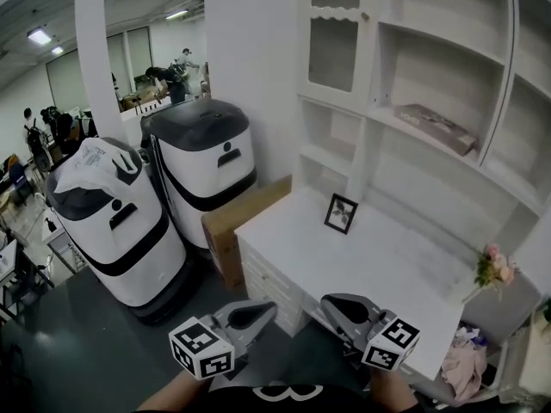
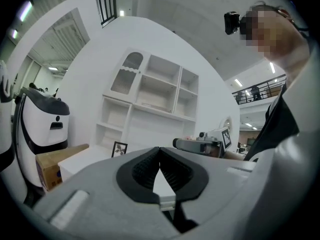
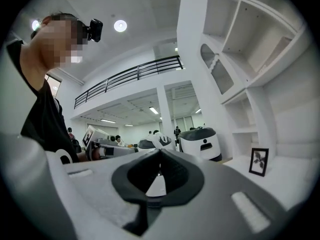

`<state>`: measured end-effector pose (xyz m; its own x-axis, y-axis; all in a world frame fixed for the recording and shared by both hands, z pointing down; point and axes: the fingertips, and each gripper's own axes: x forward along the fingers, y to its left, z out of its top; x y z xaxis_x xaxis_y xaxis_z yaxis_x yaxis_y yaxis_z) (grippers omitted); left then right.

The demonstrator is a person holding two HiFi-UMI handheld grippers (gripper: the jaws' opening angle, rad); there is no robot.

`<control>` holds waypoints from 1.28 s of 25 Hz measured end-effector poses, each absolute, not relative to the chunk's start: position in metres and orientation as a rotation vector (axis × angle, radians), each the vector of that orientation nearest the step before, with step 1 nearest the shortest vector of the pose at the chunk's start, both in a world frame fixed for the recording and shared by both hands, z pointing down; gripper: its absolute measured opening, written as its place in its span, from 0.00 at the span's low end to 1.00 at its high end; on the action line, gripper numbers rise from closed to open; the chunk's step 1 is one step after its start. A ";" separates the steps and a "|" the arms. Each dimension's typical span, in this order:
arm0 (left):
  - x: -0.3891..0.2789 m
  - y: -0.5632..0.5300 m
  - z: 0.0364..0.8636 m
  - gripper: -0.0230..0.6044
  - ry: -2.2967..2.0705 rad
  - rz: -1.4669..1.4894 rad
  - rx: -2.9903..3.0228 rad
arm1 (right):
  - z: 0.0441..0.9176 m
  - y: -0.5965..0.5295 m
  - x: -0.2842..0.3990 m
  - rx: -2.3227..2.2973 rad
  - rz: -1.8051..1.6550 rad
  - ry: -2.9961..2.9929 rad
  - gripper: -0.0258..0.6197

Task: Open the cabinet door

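The white cabinet's door (image 1: 334, 48) is a narrow arched panel with frosted glass at the hutch's upper left, and it is closed, with a small knob (image 1: 365, 15) on its right edge. It also shows in the left gripper view (image 2: 125, 79) and in the right gripper view (image 3: 218, 70). Both grippers hang low in front of the white desk (image 1: 301, 231), far below the door. My left gripper (image 1: 261, 310) (image 2: 160, 150) is shut with nothing in it. My right gripper (image 1: 334, 303) (image 3: 160, 152) is likewise shut and empty, its tips touching.
A small framed picture (image 1: 341, 213) stands on the desk. A flat book (image 1: 436, 127) lies on an open shelf and pink flowers (image 1: 495, 266) sit at the right. Two white-and-black machines (image 1: 205, 169) (image 1: 116, 226) and a cardboard box (image 1: 239, 222) stand left of the desk.
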<state>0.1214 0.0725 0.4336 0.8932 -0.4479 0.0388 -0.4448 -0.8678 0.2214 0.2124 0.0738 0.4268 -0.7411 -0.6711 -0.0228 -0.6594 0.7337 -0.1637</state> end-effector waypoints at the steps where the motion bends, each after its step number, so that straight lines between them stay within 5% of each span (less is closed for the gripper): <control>1: 0.127 0.054 0.431 0.04 -0.677 -0.016 2.844 | 0.424 0.056 0.217 -1.098 -0.215 2.843 0.04; 32: 0.233 -0.188 0.300 0.04 -0.461 -0.224 3.221 | 0.287 -0.149 0.320 -1.397 0.226 2.693 0.04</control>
<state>0.2331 -0.1875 0.3003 0.9508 -0.2699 -0.1522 -0.2863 -0.9531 -0.0985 0.3204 -0.1486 0.2875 -0.5744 -0.8036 -0.1559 -0.8183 0.5683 0.0859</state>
